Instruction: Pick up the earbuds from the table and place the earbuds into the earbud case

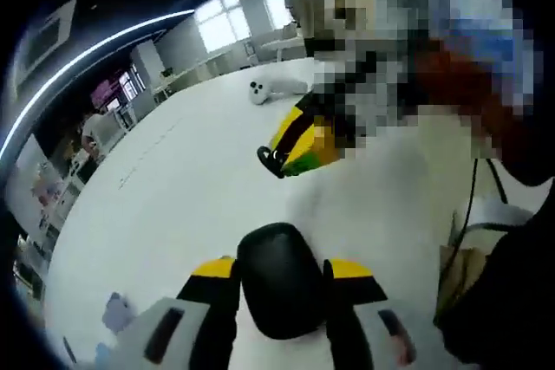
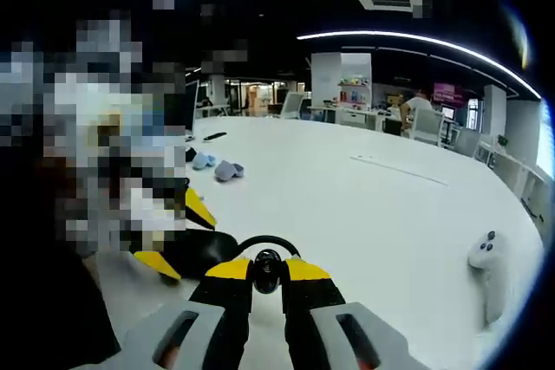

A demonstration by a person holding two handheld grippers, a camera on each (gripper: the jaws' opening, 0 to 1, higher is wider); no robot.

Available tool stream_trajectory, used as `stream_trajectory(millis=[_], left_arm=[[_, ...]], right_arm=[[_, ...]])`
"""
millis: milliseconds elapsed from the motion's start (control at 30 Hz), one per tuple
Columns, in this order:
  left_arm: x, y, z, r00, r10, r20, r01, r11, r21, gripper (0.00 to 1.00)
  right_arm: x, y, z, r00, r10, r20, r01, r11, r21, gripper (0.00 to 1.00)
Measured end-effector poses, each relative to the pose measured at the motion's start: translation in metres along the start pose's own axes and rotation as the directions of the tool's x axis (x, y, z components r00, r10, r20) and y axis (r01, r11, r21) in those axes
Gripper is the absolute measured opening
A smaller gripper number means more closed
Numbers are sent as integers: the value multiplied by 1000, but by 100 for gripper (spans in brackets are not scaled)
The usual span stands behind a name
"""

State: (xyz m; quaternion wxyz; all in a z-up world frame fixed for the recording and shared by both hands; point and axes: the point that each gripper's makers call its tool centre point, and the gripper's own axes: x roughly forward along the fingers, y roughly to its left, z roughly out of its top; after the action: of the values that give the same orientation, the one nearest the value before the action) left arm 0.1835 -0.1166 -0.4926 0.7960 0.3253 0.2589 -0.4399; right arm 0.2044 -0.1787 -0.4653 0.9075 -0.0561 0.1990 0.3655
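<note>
Earbud case (image 1: 279, 288) glossy black; left hand-held gripper (image 1: 282, 275) yellow-tipped over black and grey; tabletop (image 1: 191, 188) plain white; controller (image 2: 487, 259) white

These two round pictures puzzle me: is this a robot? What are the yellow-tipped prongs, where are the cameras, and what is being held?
There is no robot arm here. A person holds a two-jaw gripper in each hand, and each gripper carries a fisheye camera looking forward along its own jaws, which is why the pictures are round.

In the left gripper view, the left gripper is closed on a black oval earbud case. In the right gripper view, the right gripper pinches what looks like a small black earbud.

Both work over a white table. A white controller and some small lilac objects also lie on it.
</note>
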Motion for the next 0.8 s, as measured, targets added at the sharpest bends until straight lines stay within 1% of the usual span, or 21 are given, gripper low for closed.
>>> stream_trajectory(millis=[33, 67, 100, 200, 333, 367, 467, 533, 600, 667, 733, 767, 800], left_arm=[[0, 0, -1, 1000, 7, -12, -7, 1000, 3, 38], [-7, 5, -9, 999, 26, -25, -25, 999, 28, 37], [-11, 7, -13, 999, 36, -27, -35, 998, 43, 36], [-18, 7, -15, 999, 28, -22, -27, 999, 31, 34], [-20, 7, -14, 999, 28, -16, -28, 999, 26, 27], [-18, 25, -10, 997, 81, 6, -82, 994, 76, 26], [-17, 23, -7, 997, 77, 15, -78, 994, 72, 25], [-16, 19, -7, 998, 53, 23, -54, 998, 44, 27], [-17, 17, -4, 998, 37, 51, -38, 999, 19, 28], [-20, 16, 1, 995, 14, 100, -10, 999, -43, 29], [-23, 15, 6, 989, -5, 151, 21, 995, -102, 30], [-26, 18, 9, 983, -4, 185, 29, 990, -135, 30], [-28, 19, 10, 980, 0, 198, 30, 988, -149, 30]], right_arm=[[-1, 0, 0, 1000, 1, 2, -1, 1000, 0, 12], [-2, 0, 1, 1000, 1, 5, -1, 1000, -2, 12], [-3, 0, 1, 1000, 2, 7, -2, 1000, -2, 12], [-4, 0, 2, 1000, 5, 15, -5, 1000, -5, 12], [-3, 0, 2, 1000, 8, 17, -8, 1000, -7, 12], [-2, 1, 1, 1000, 16, 21, -16, 1000, -7, 12], [-2, 2, 1, 999, 22, 24, -22, 1000, -8, 12], [-2, 3, 1, 999, 25, 26, -25, 1000, -9, 12], [-3, 3, 1, 999, 26, 27, -26, 1000, -11, 12], [-4, 4, 2, 999, 29, 28, -29, 1000, -11, 12], [-5, 5, 3, 999, 33, 29, -32, 999, -11, 12], [-6, 6, 3, 999, 35, 31, -35, 999, -13, 12], [-7, 6, 4, 999, 38, 34, -37, 999, -15, 12]])
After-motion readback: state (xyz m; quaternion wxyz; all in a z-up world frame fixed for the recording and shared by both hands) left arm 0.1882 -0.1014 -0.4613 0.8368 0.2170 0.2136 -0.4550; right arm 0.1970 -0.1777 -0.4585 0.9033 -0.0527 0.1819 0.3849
